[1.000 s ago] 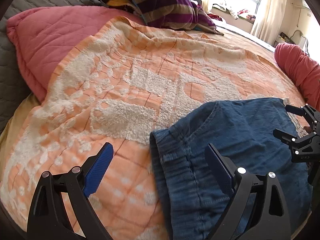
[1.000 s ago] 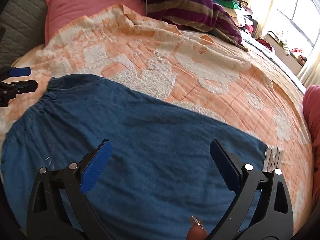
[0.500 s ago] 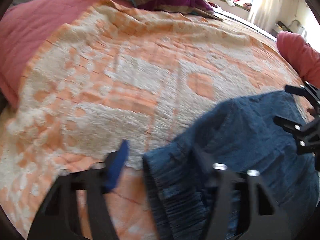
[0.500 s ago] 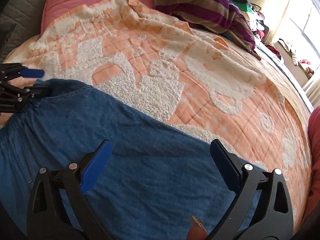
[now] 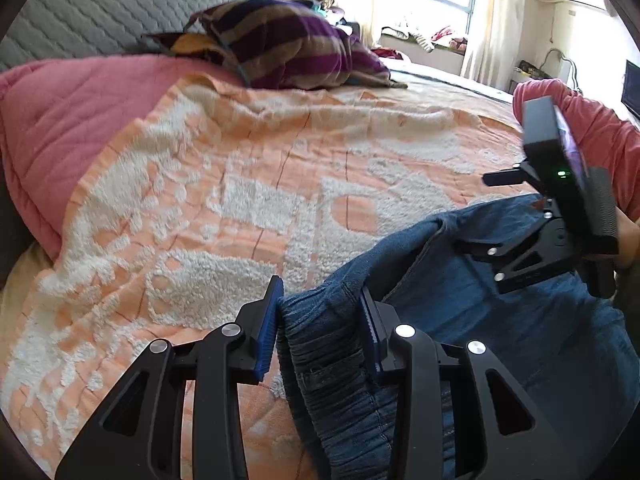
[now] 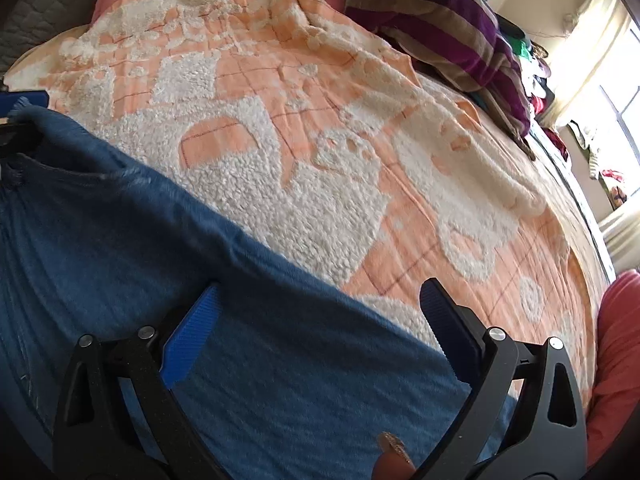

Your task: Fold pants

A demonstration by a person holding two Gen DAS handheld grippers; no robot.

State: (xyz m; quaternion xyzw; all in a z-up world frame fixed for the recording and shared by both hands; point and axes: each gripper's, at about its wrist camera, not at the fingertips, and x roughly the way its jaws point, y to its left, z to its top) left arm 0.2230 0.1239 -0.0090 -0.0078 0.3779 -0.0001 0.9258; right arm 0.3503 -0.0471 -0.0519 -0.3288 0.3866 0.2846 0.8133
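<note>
Pants: the blue denim pants [image 5: 500,320] lie flat on the orange-and-white blanket [image 5: 248,208] on the bed, near edge toward me.
Long axis: it runs across in front of me, gathered waistband [image 5: 320,344] on my left, legs stretching to my right.
Left gripper [image 5: 320,320]: jaws closing, the bunched waistband corner between the pads, both blue pads already against the cloth.
Right gripper [image 6: 320,320]: spread wide, clasping nothing, hovering just over the leg fabric.
Nearer hand: my left owns the waistband; my right is nearer the hem end, which lies further right.
Judgement: the fold turns on bringing one end along that axis to the other.
</note>
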